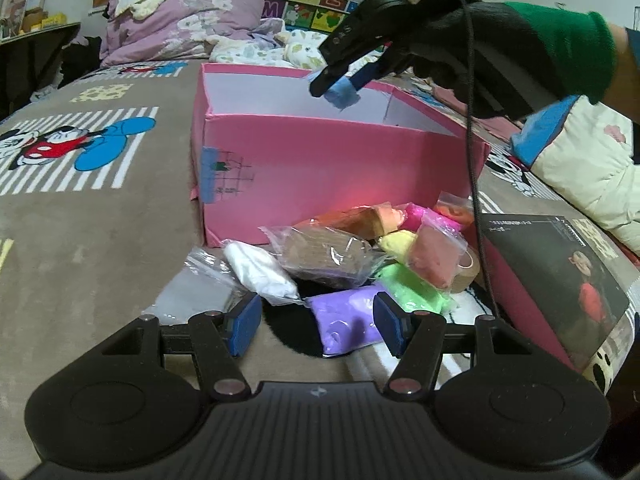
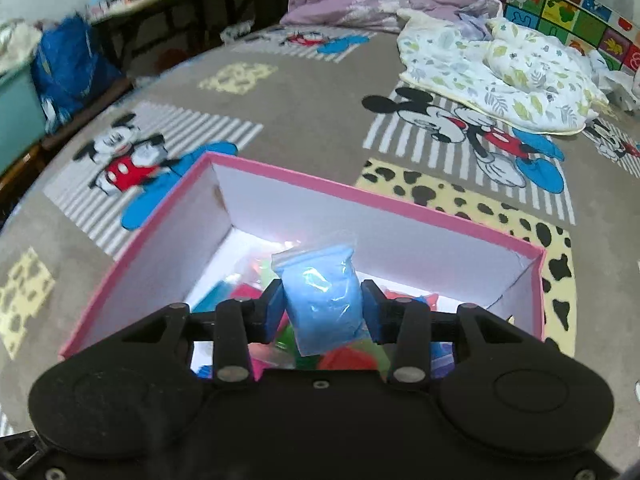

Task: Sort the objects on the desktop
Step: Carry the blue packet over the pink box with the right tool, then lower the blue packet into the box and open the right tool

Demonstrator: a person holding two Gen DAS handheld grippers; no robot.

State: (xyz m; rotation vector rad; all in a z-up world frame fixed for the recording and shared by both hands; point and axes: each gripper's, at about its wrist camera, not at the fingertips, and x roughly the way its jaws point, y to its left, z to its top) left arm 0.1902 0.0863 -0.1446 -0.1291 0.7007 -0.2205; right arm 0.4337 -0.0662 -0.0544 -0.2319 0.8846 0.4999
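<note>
Your right gripper [image 2: 323,306] hangs over the open pink box [image 2: 400,210], fingers [image 2: 274,312] pinching a light-blue clay packet [image 2: 322,300] from both sides. The packet's long axis runs along the fingers, sealed clear top edge pointing ahead toward the box's far wall, lower end tucked back toward the gripper body. From the left wrist view the same packet [image 1: 342,94] sits above the box's rim, near its far right corner, with your gloved right hand [image 1: 492,52] behind it.

Inside the box: white lining, and a layer of bagged clay on the floor in red, green, pink and blue. Individual packets there are blurred and partly hidden behind the gripper.

Your left gripper [image 1: 316,322] is low over the bed, fingers [image 1: 244,322] spread and holding nothing. A purple clay packet [image 1: 348,318] lies between them; I cannot tell whether either finger touches it. It lies flat on the Mickey Mouse blanket [image 1: 80,216], long axis roughly along the fingers.

The unsorted heap sits against the pink box's [image 1: 320,160] near wall: white packet [image 1: 260,270], brown packet [image 1: 324,256], green packet [image 1: 408,286], red packet [image 1: 434,256], yellow packet [image 1: 396,240], orange packet [image 1: 356,220]. A roll of tape [image 1: 468,270] sits just right of the red one. A book [image 1: 560,276] lies right of the heap.
</note>
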